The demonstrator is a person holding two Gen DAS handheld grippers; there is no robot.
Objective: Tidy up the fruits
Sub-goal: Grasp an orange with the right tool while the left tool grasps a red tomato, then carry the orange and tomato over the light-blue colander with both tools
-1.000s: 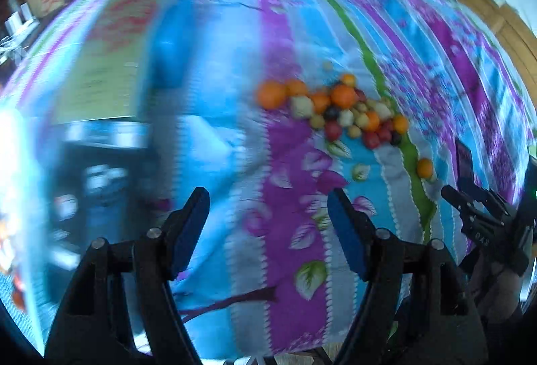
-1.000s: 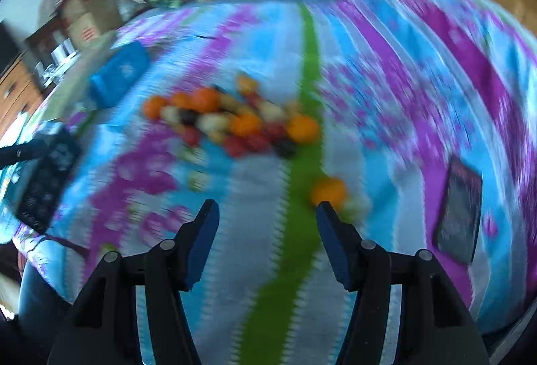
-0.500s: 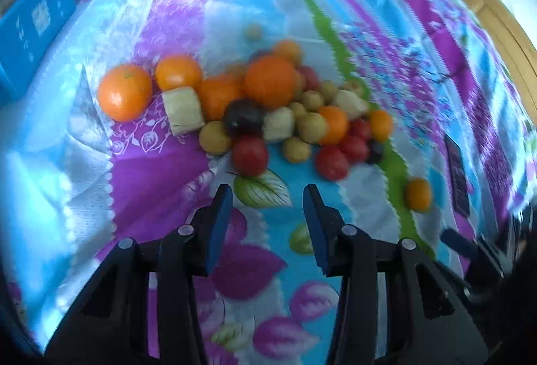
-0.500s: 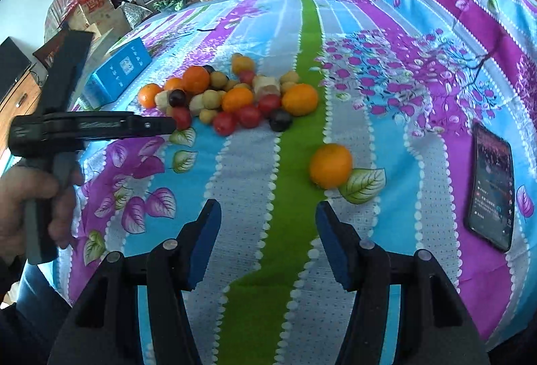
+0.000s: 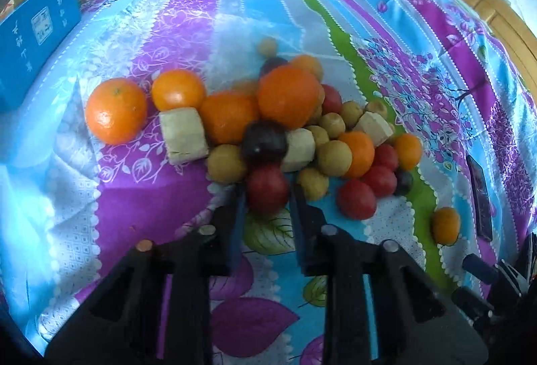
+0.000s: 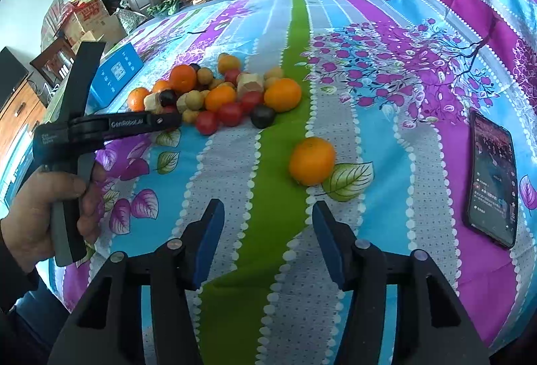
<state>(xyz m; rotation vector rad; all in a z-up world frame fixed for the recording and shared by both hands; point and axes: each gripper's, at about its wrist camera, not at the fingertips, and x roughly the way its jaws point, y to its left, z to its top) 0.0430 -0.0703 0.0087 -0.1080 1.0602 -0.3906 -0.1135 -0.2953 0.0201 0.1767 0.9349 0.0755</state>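
Red and round, a small fruit sits clamped between the blue pads of the left hand-held gripper, at the near edge of the fruit pile. The pile lies on a bed covered by a striped sheet of purple, blue, grey and green with leaf prints. Just beyond the gripped fruit are a dark plum, a tan round fruit to its left and a pale cut chunk to its right. Large oranges spread out to the left of the pile, and more red fruits lie to the right of the left hand-held gripper, apart from its fingers.

In the right wrist view, the right hand-held gripper hangs over the green stripe with its jaws closing and nothing between them. A single orange lies on the sheet just ahead of it and slightly to the right, apart from the pile and not touching the pads. A phone lies face up farther right. A person's hand grips the handle of the left hand-held gripper, whose tip reaches into the near side of the pile. A blue box lies on the sheet behind the pile, to the left.
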